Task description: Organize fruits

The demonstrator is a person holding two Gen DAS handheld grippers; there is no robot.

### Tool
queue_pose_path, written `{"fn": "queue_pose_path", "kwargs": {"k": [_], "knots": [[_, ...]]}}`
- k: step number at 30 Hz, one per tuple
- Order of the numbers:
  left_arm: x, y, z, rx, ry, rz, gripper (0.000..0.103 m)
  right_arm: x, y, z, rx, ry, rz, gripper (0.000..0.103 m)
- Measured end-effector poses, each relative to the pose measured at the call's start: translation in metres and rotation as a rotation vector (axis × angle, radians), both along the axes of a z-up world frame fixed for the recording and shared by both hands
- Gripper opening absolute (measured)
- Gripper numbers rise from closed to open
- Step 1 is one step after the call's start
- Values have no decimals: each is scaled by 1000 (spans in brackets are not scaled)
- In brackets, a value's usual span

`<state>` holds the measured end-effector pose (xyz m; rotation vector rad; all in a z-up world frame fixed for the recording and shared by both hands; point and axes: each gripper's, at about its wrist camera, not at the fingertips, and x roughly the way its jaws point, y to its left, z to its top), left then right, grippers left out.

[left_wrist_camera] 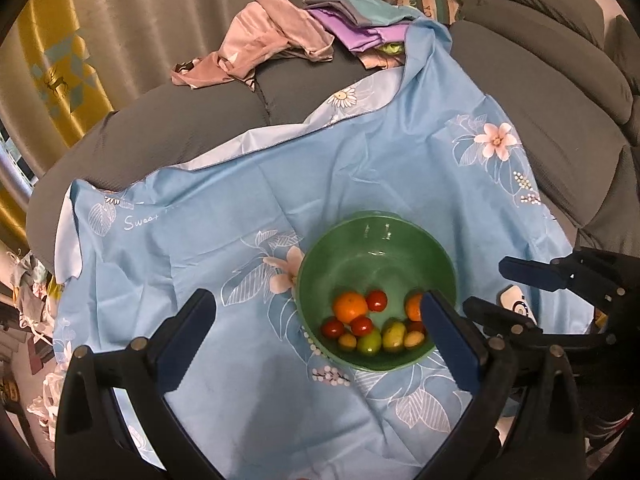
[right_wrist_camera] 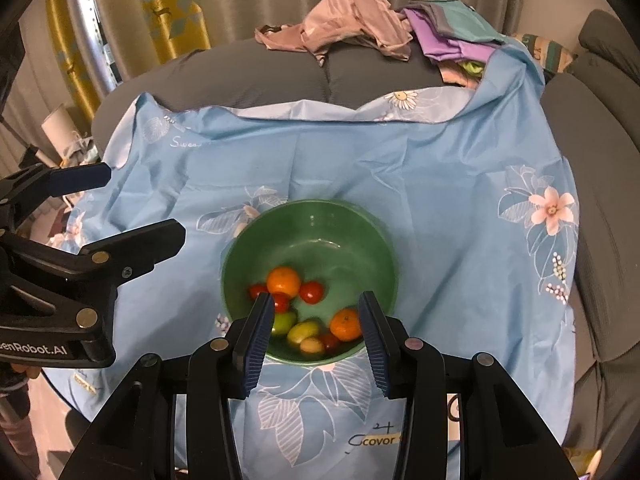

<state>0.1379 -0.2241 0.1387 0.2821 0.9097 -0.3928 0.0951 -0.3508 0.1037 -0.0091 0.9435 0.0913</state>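
Observation:
A green bowl [left_wrist_camera: 376, 240] stands on a light blue flowered cloth [left_wrist_camera: 224, 208]; it also shows in the right wrist view [right_wrist_camera: 312, 220]. It holds two oranges [left_wrist_camera: 350, 306], several small red tomatoes [left_wrist_camera: 377, 300], green and yellowish fruits [left_wrist_camera: 392, 334]. My left gripper [left_wrist_camera: 320, 312] is open and empty, its right finger over the bowl's near right rim. My right gripper [right_wrist_camera: 316, 312] is open and empty, above the bowl's near edge, with an orange [right_wrist_camera: 346, 324] and green fruit [right_wrist_camera: 302, 332] between its fingers. Each gripper shows in the other's view: the right [left_wrist_camera: 532, 280], the left [right_wrist_camera: 132, 208].
The cloth lies over a grey sofa [left_wrist_camera: 160, 128]. A pile of pink [left_wrist_camera: 272, 36], purple and teal clothes lies at the back. Grey sofa cushions [left_wrist_camera: 560, 92] rise on the right. Curtains hang behind. Clutter sits on the floor at left [left_wrist_camera: 36, 280].

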Motion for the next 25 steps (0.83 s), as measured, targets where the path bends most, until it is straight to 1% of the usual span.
{"fn": "queue_pose_path", "kwargs": {"k": [6, 12, 15, 25], "knots": [[7, -4, -7, 12, 20, 7, 102, 7, -3, -4, 1, 9, -2, 44], [10, -8, -10, 4, 32, 3, 102, 10, -4, -5, 1, 10, -1, 44], [10, -10, -9, 10, 22, 6, 102, 10, -5, -4, -1, 2, -2, 44], [11, -9, -10, 12, 26, 11, 102, 9, -6, -4, 1, -1, -5, 44]]}}
